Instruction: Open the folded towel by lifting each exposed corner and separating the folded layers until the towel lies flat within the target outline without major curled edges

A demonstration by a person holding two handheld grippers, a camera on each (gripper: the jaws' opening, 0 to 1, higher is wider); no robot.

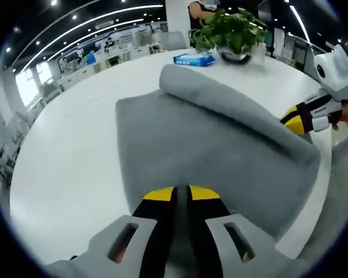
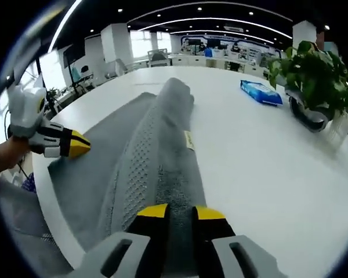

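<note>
A grey towel (image 1: 209,150) lies on the white table (image 1: 75,150), one layer rolled over into a thick fold along its far side. My left gripper (image 1: 181,194) is shut on the towel's near edge, its yellow tips close together. My right gripper (image 1: 294,119) comes in from the right and grips the end of the fold. In the right gripper view the towel (image 2: 168,145) runs away from me as a long ridge, and my right gripper (image 2: 181,213) is shut on its near end. The left gripper (image 2: 81,145) holds the towel's left edge, near the table's rim.
A potted plant (image 1: 235,32) (image 2: 313,81) and a blue tissue pack (image 1: 194,59) (image 2: 261,92) stand beyond the towel. Bare table (image 2: 267,174) spreads beside the fold. The table edge runs close to both grippers. A person's hand holds each gripper.
</note>
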